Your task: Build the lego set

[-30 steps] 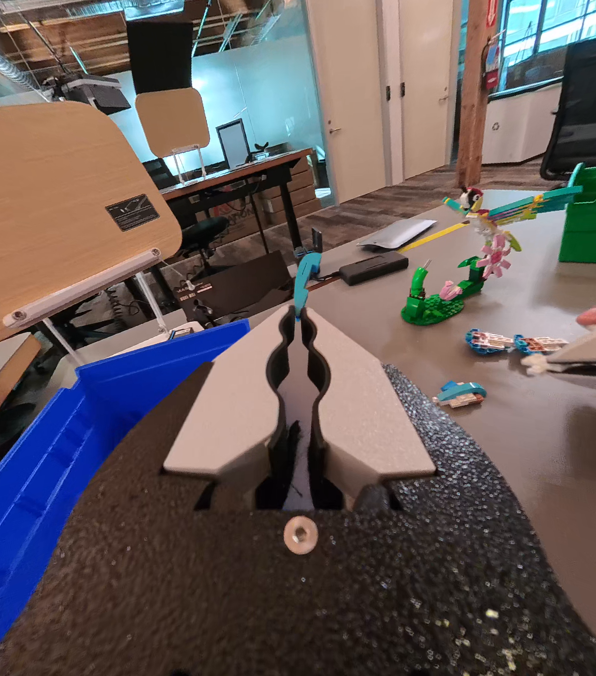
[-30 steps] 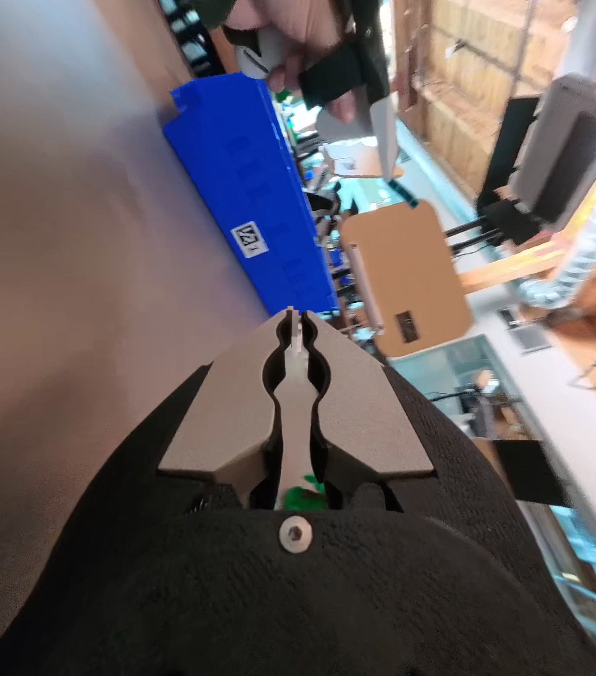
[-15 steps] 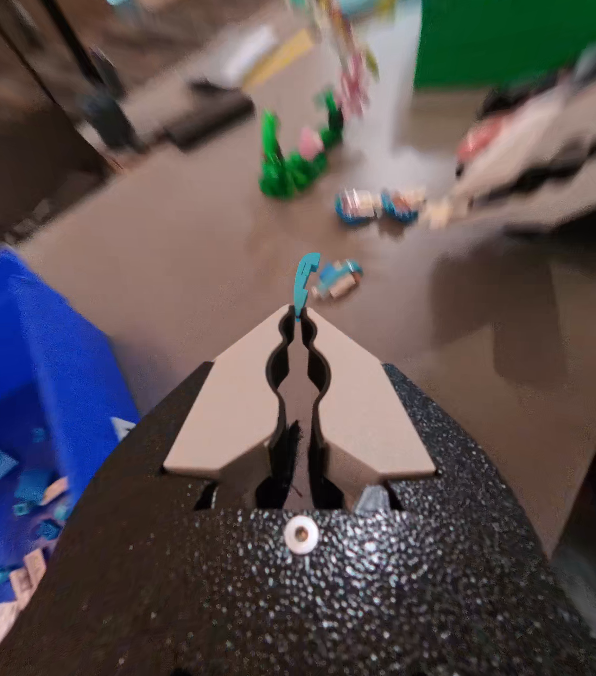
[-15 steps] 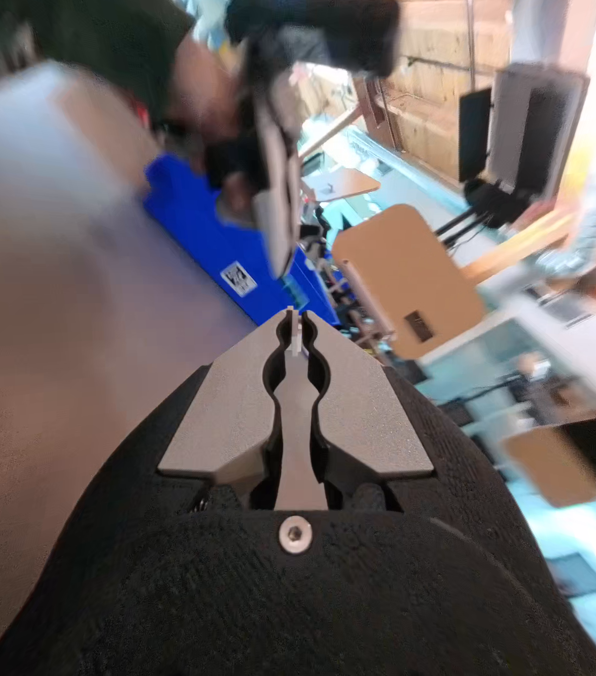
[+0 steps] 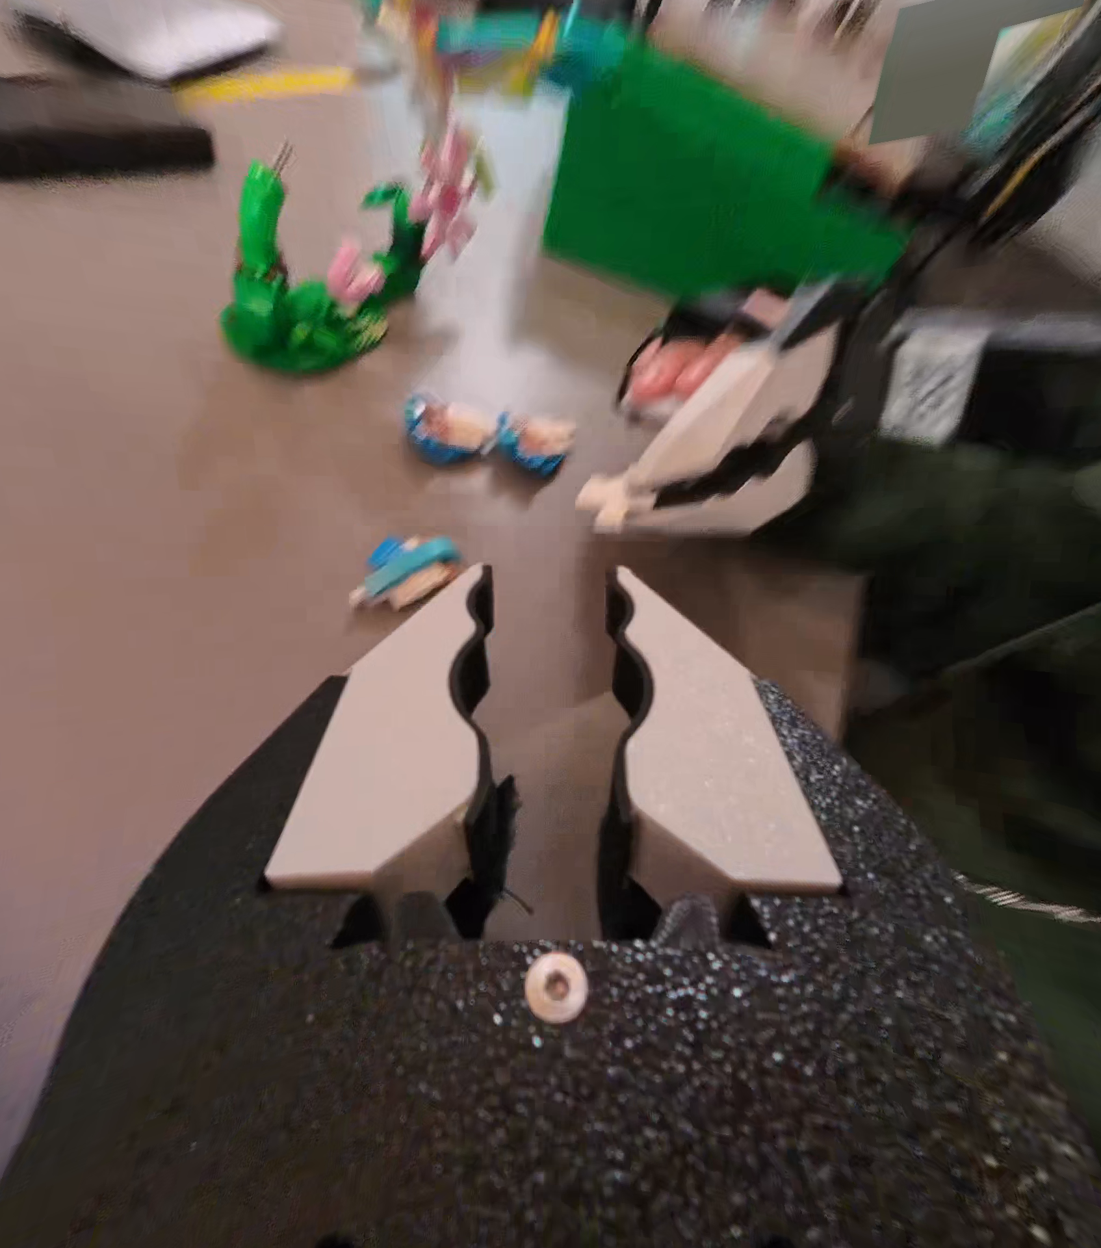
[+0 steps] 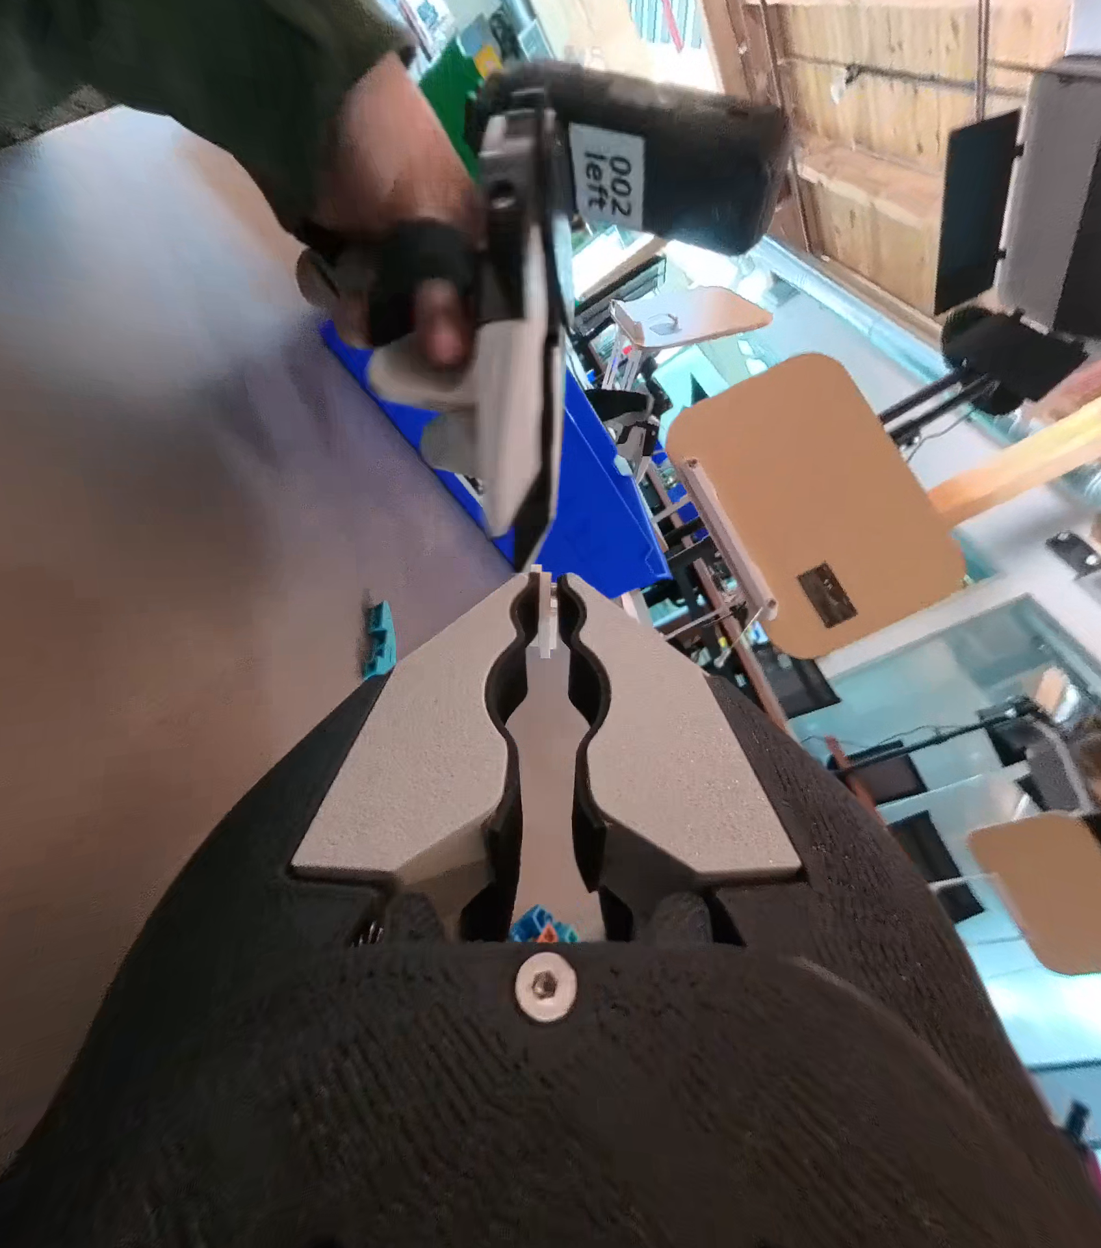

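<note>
Sticker [image 6: 605,177] with writing marks left gripper [image 5: 548,581], jaws apart.

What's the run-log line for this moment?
left gripper: open, empty | right gripper: shut on small white piece | teal piece on table

A green bin [image 5: 689,196] and a blue bin [image 6: 592,500] stand on the brown table [image 5: 95,513].

The left gripper [image 5: 548,581] is held low, its 2 grey fingers [image 5: 399,736] parted with a clear gap between the tips and nothing gripped. The right gripper [image 6: 544,581] is tilted sideways, its 2 jaws pressed together. The left gripper is gripped by a hand [image 6: 399,223] in a dark sleeve.
</note>
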`<state>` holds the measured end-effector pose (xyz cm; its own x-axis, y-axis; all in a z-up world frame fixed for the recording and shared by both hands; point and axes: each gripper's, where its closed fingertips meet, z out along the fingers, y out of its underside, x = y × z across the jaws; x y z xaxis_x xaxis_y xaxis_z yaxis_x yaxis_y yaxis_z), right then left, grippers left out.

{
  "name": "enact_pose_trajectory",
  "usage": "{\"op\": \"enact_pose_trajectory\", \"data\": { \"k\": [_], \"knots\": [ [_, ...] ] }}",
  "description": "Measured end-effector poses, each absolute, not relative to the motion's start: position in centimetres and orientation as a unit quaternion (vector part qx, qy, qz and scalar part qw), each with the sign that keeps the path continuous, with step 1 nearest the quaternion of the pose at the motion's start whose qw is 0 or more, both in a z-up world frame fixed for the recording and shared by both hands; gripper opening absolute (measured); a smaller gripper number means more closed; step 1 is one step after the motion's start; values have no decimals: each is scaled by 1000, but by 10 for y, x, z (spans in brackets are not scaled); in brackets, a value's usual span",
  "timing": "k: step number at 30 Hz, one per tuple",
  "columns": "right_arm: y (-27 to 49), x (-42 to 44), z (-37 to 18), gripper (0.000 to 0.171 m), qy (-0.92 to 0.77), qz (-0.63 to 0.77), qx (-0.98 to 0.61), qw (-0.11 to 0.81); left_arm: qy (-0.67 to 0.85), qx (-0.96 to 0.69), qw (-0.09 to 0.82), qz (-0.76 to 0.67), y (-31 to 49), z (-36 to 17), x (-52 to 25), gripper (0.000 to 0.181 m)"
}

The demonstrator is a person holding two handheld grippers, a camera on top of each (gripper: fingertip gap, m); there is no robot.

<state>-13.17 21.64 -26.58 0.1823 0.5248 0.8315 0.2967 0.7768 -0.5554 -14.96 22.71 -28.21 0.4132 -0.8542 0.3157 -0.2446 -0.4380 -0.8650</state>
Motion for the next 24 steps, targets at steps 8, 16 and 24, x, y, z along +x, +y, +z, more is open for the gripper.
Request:
{"op": "enact_pose_trajectory", "data": {
  "k": [8,16,24],
  "knots": [
    [204,-134,-259,2,-642,4,-247,725,227,-709,271,-610,216,-266,-132,12],
    [204,-136,-258,2,-645,-150,-168,730,191,-671,204,-687,207,-262,-124,2],
    [201,-136,-257,2,-649,-176,-145,726,149,-642,176,-731,210,-259,-125,7]
  ]
}}
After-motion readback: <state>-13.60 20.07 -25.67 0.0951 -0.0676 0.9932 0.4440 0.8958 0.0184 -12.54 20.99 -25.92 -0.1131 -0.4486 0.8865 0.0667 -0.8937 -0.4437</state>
